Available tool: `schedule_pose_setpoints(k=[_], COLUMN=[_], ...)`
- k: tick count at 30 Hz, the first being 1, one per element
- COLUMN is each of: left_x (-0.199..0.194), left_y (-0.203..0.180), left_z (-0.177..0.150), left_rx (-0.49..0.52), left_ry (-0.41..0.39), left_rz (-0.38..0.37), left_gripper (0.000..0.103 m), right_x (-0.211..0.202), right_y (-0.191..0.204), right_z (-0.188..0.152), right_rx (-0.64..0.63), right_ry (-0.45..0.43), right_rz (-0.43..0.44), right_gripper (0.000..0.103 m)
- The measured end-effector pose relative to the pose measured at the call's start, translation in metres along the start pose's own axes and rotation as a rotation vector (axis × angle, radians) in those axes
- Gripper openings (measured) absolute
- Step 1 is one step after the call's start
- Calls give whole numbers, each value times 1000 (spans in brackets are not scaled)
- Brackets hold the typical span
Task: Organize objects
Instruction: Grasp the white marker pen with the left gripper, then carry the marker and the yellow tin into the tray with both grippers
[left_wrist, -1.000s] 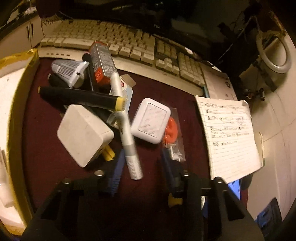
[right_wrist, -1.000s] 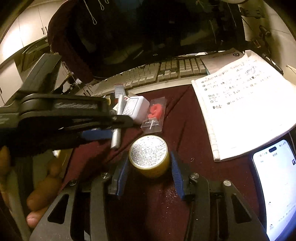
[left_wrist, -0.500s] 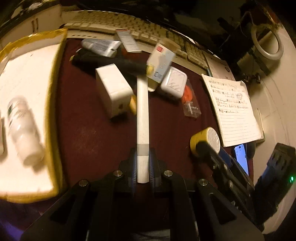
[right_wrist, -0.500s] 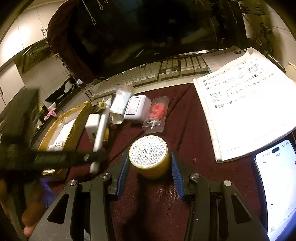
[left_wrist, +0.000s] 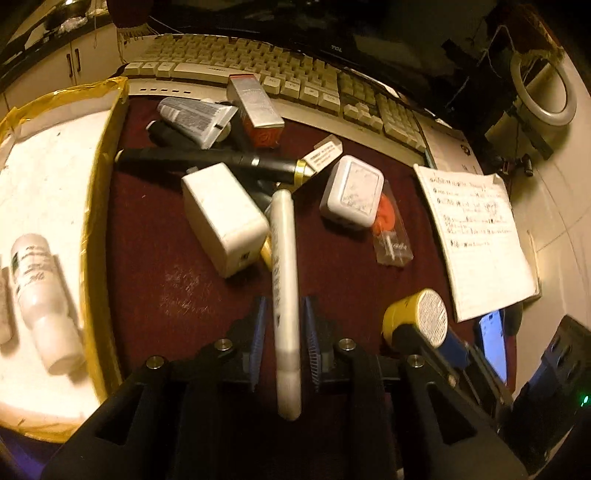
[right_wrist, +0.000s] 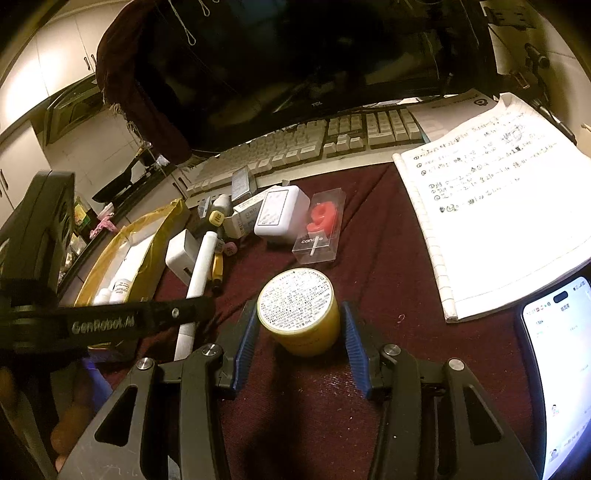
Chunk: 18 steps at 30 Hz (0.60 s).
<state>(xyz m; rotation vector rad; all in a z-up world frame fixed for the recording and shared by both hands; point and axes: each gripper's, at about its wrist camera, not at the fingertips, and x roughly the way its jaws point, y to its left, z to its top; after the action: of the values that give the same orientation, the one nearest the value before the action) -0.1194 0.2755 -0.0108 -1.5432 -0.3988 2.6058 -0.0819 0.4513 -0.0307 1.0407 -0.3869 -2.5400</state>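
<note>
My left gripper (left_wrist: 283, 332) has let go of the white marker (left_wrist: 284, 295): half a second ago the blue pads were clamped on its barrel, now they stand apart with a visible gap each side, and the marker lies between them on the maroon cloth (left_wrist: 155, 258), tip toward the pile, butting the white charger block (left_wrist: 221, 218). Judging from that, the pick failed or I dropped it short, because the marker is not in the yellow-edged foam tray (left_wrist: 48, 192), where a white bottle (left_wrist: 40, 306) already lies. It needs a re-grip before it goes to the tray. The view has also swung back: the tray sits further left and the keyboard (left_wrist: 288, 88) fills the top again. The black pen with gold band (left_wrist: 210, 160), grey tube (left_wrist: 195, 118), red-ended box (left_wrist: 255, 110), white adapter (left_wrist: 352, 195) and the red "9" candle pack (left_wrist: 389, 229) look undisturbed across the frames. My right gripper (right_wrist: 299, 332) hasn't moved over the second: fingers straddle the yellow tin (right_wrist: 299, 314), pads just beside its wall with slight gaps, so open, not gripping. The notebook (right_wrist: 491, 195) and phone (right_wrist: 561, 362) sit to its right.
</note>
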Motion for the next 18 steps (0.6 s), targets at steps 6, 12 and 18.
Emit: schedule_pose_setpoints(k=[6,12,18], left_x=[1,-14,-17], left_y=[-2,3,5], left_z=[1,-3,-7], left_rx=[2,-32,-38], left_ry=[-17,-14,11], left_rz=[14,-115,-141], left_gripper=[10,10,10], right_x=[1,0,-4], right_y=[-1,-2,2], right_z=[0,-1,0], right_rx=[12,28,20], right_ry=[3,-11,-28], right_rz=[6,0,1], right_gripper=[42,40,40])
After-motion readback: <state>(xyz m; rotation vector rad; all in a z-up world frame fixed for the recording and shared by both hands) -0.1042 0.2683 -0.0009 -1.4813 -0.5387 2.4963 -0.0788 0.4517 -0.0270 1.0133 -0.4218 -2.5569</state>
